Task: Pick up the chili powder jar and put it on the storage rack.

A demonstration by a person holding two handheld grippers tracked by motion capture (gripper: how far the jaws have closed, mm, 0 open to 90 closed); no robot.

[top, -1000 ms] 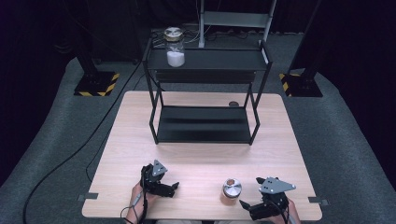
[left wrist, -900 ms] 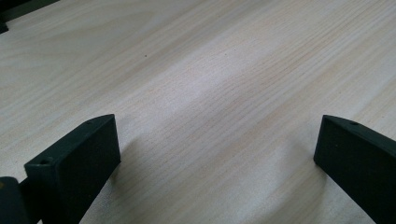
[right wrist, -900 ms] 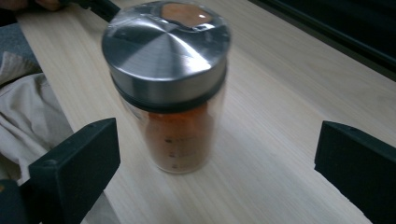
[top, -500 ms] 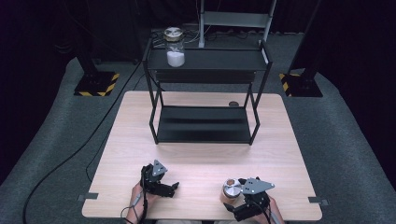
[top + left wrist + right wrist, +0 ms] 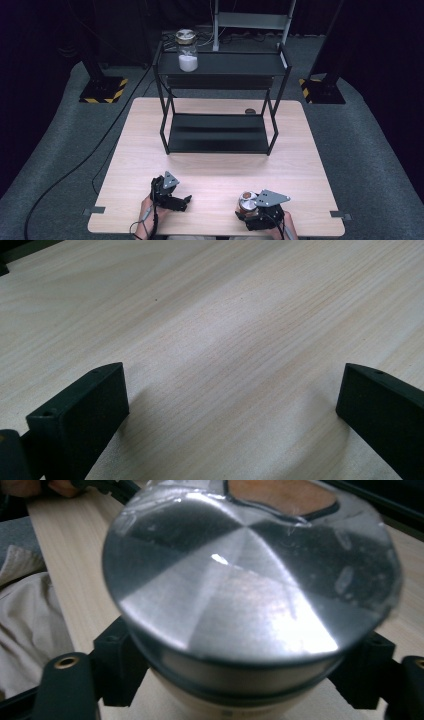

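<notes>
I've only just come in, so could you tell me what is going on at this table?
A person sits at the wooden table with a claw in each hand. The right claw has just been closing around a small jar with a shiny metal lid near the front edge; its jaws sit on either side of the jar, just below the lid. The left claw rests open over bare wood. Further back, a black shelf rack stands with a glass jar of white powder on its top shelf.

The jar's [image 5: 250, 595] base is hidden behind its blurred metal lid [image 5: 240, 580]. A small dark object [image 5: 249, 111] behind the rack [image 5: 220, 131] cannot be identified.
</notes>
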